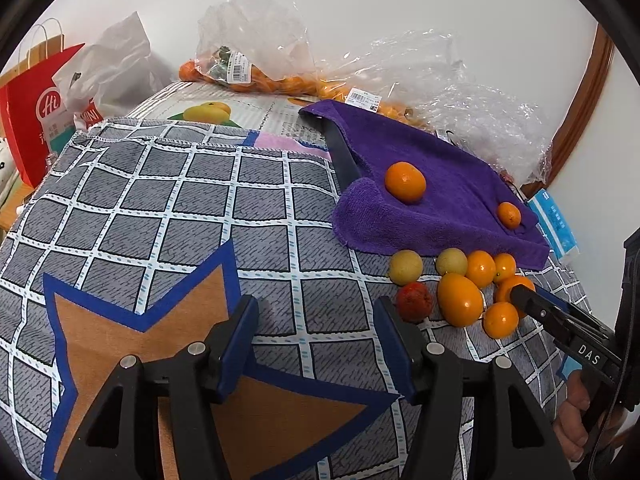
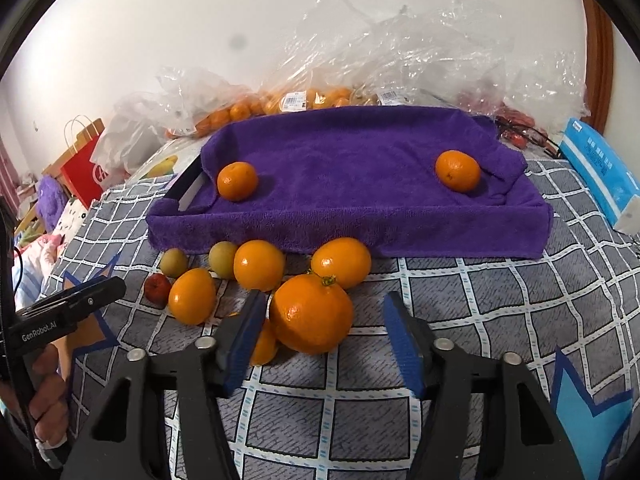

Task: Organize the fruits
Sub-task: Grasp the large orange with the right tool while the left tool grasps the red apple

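A tray draped in a purple towel (image 2: 360, 184) holds two oranges, one at its left (image 2: 237, 181) and one at its right (image 2: 457, 171); the towel also shows in the left wrist view (image 1: 448, 184). Several loose fruits lie on the checked cloth in front of it: oranges, two yellow-green fruits (image 2: 223, 259) and a small red fruit (image 2: 157, 289). My right gripper (image 2: 324, 336) is open, its fingers either side of a big stemmed orange (image 2: 311, 313). My left gripper (image 1: 316, 344) is open and empty, left of the fruit pile (image 1: 460, 299).
Clear plastic bags of oranges (image 2: 304, 100) lie behind the tray against the wall. A red paper bag (image 1: 32, 116) stands at far left. A blue tissue pack (image 2: 600, 172) lies right of the tray. A brown-and-blue star patch (image 1: 160, 344) is under my left gripper.
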The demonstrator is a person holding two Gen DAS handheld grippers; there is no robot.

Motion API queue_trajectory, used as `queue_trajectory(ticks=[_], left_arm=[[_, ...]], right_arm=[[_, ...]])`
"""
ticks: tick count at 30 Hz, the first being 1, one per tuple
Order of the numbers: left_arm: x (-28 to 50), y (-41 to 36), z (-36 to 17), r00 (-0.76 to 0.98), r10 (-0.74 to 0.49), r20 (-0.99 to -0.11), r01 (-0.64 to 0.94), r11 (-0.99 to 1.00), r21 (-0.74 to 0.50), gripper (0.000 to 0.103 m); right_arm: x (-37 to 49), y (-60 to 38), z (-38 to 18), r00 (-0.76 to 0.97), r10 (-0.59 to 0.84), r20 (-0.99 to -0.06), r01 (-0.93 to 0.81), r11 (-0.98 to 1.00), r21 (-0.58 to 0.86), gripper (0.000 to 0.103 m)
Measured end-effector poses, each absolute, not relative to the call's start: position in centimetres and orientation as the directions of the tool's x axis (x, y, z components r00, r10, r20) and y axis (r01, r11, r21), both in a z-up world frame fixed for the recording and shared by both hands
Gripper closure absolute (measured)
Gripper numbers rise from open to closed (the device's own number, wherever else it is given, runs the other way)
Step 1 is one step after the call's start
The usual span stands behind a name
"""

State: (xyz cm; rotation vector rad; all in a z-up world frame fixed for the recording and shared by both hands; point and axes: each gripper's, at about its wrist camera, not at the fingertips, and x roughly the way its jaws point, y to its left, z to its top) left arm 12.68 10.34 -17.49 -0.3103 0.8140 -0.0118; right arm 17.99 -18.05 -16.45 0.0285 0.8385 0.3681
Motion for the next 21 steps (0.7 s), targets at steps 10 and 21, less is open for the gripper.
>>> queue_trajectory(ticks=[10, 21], left_arm=[[12.7, 10.3, -17.5, 0.69, -0.133, -0.711, -0.107, 0.953, -0.282, 0.046], [12.3, 7.1, -16.4, 0.658, -0.238, -0.714, 0.052, 0.961, -0.272, 0.046]], right_arm=[[17.8, -18.8, -16.1, 0.591, 0.37, -0.717, -0.302, 0.925, 0.228, 0.06], [16.5, -21.3, -16.5, 0.609, 0.293, -0.737, -0.276, 0.95, 0.15, 0.059]])
